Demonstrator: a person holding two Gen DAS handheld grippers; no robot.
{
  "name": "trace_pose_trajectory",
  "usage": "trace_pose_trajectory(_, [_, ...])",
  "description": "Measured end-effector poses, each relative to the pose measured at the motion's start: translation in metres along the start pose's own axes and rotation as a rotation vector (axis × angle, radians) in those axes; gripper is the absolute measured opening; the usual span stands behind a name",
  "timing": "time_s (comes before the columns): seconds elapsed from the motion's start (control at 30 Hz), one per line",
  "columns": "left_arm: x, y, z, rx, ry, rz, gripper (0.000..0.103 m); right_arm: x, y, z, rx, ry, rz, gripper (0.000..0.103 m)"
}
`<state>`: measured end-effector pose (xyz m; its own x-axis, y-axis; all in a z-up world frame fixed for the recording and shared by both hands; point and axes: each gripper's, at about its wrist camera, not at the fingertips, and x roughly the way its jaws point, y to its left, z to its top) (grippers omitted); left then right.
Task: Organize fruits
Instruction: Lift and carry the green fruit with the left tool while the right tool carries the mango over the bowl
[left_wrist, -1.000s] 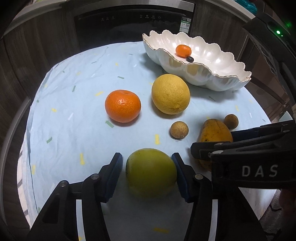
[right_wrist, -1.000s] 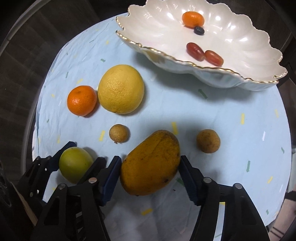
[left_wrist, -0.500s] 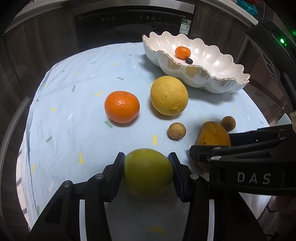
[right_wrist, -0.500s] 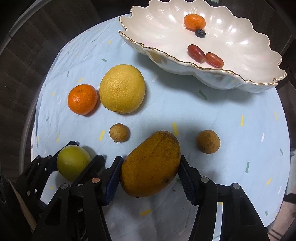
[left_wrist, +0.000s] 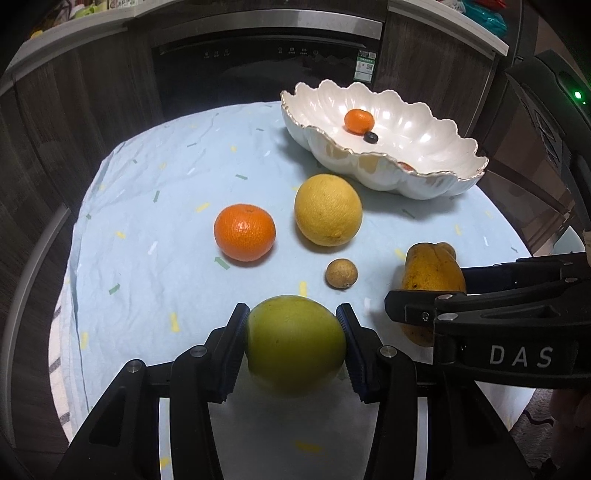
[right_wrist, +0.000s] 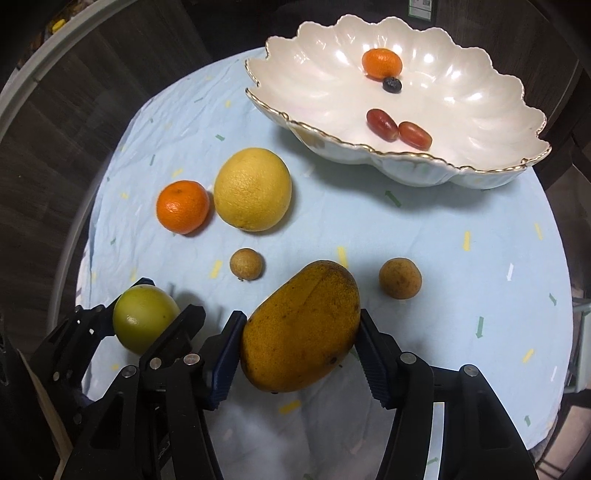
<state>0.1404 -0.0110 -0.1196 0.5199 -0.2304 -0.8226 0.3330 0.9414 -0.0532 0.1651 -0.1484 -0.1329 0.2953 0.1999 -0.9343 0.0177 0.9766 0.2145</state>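
Observation:
My left gripper (left_wrist: 293, 318) is shut on a round green fruit (left_wrist: 295, 347), its blue pads pressing both sides near the front of the table. The right wrist view shows that fruit (right_wrist: 144, 321) at lower left. To its right, my right gripper (right_wrist: 300, 320) is shut on a yellow-orange mango (right_wrist: 306, 295), held tilted just above the cloth; the mango (left_wrist: 432, 271) also shows in the left wrist view. A white scalloped bowl (right_wrist: 406, 168) stands at the back right. It holds a small orange (right_wrist: 381, 63), a blueberry (right_wrist: 391, 85) and two red grapes (right_wrist: 382, 124).
On the light-blue cloth (left_wrist: 147, 221) lie an orange (left_wrist: 244, 232), a large yellow citrus (left_wrist: 328, 209) and two brown longans (right_wrist: 246, 264) (right_wrist: 400, 278). A dark oven front (left_wrist: 258, 66) stands behind the round table. The cloth's edge drops off at left and right.
The left jaws have closed onto the green fruit. The right jaws have closed onto the mango and raised it slightly, so it now hides the far longan in the left wrist view.

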Motion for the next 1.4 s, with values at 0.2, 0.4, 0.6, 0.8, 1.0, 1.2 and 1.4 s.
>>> trace_pose_trajectory(0.2, [-0.011, -0.007, 0.005, 0.006, -0.019, 0.011, 0.047, -0.016, -0.006, -0.002, 0.000, -0.036, 0.010, 0.059])
trace_pose_trajectory(0.4, [-0.022, -0.016, 0.013, 0.024, -0.041, 0.019, 0.047, -0.031, -0.010, -0.002, -0.001, -0.081, 0.015, 0.059])
trace_pose_trajectory(0.6, [-0.029, -0.023, 0.019, 0.032, -0.054, 0.028, 0.047, -0.044, -0.016, -0.005, -0.006, -0.121, 0.010, 0.059])
trace_pose_trajectory(0.8, [-0.035, -0.030, 0.027, 0.044, -0.064, 0.030, 0.047, -0.057, -0.024, -0.005, -0.010, -0.166, 0.007, 0.059])
trace_pose_trajectory(1.0, [-0.041, -0.037, 0.035, 0.056, -0.079, 0.029, 0.047, -0.068, -0.031, -0.004, -0.015, -0.203, 0.006, 0.059])
trace_pose_trajectory(1.2, [-0.045, -0.044, 0.044, 0.069, -0.093, 0.026, 0.047, -0.080, -0.038, -0.002, -0.023, -0.245, -0.002, 0.059])
trace_pose_trajectory(1.4, [-0.045, -0.052, 0.054, 0.079, -0.103, 0.025, 0.047, -0.087, -0.047, 0.001, -0.026, -0.277, -0.009, 0.059])
